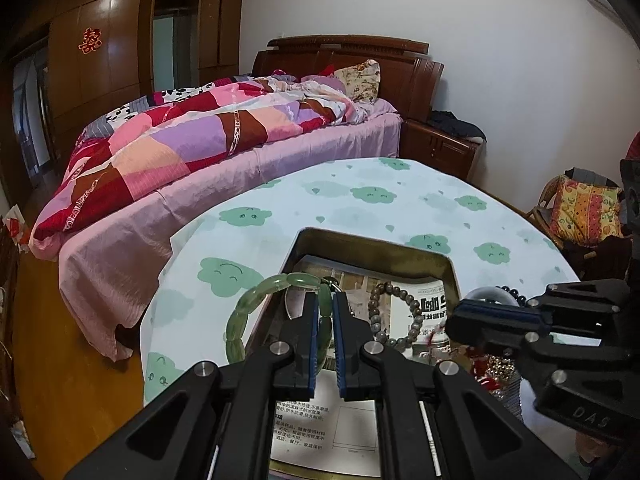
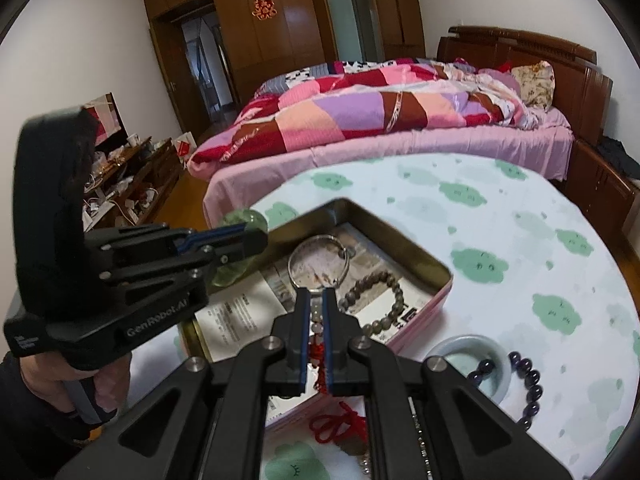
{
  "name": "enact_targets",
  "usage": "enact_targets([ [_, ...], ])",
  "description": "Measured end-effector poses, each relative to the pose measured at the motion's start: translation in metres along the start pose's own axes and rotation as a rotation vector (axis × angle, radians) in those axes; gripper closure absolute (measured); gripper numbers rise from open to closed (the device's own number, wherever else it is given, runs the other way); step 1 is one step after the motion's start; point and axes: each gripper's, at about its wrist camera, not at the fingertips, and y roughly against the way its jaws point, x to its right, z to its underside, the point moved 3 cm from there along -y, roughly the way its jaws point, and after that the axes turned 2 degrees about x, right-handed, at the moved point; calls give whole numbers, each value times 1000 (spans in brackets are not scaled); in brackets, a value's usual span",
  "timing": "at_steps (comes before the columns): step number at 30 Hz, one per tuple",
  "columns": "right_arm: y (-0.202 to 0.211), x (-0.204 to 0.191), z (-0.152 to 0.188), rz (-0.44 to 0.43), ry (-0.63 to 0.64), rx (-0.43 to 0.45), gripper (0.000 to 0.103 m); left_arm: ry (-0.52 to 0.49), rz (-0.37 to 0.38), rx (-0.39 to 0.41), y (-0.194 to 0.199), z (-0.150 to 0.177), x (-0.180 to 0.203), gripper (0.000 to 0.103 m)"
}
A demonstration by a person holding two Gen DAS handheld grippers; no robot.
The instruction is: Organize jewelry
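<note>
An open metal tin lined with printed paper sits on the round table. A brown bead bracelet and a silver ring bangle lie inside it. My left gripper is shut on a green jade bracelet, held over the tin's left edge; it also shows in the right wrist view. My right gripper is shut on a strand of pale beads with a red cord, above the tin's near side.
A pale jade bangle and a dark purple bead bracelet lie on the cloud-print tablecloth right of the tin. A red knotted cord lies near the front. A bed stands behind the table.
</note>
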Motion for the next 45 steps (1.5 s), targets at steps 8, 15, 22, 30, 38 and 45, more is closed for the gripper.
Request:
enact_targets([
  [8, -12, 4, 13, 15, -13, -45, 95, -8, 6, -14, -7, 7, 3, 96],
  [15, -13, 5, 18, 20, -23, -40, 93, 1, -3, -15, -7, 10, 2, 60],
  [22, -3, 13, 20, 11, -68, 2, 57, 26, -27, 37, 7, 9, -2, 32],
  [30, 23, 33, 32, 66, -121, 11, 56, 58, -72, 32, 16, 22, -2, 32],
  [38, 58, 55, 64, 143, -180, -2, 56, 36, -67, 45, 32, 32, 19, 32],
  [45, 76, 42, 90, 133, -175, -43, 53, 35, -73, 32, 37, 41, 29, 32],
])
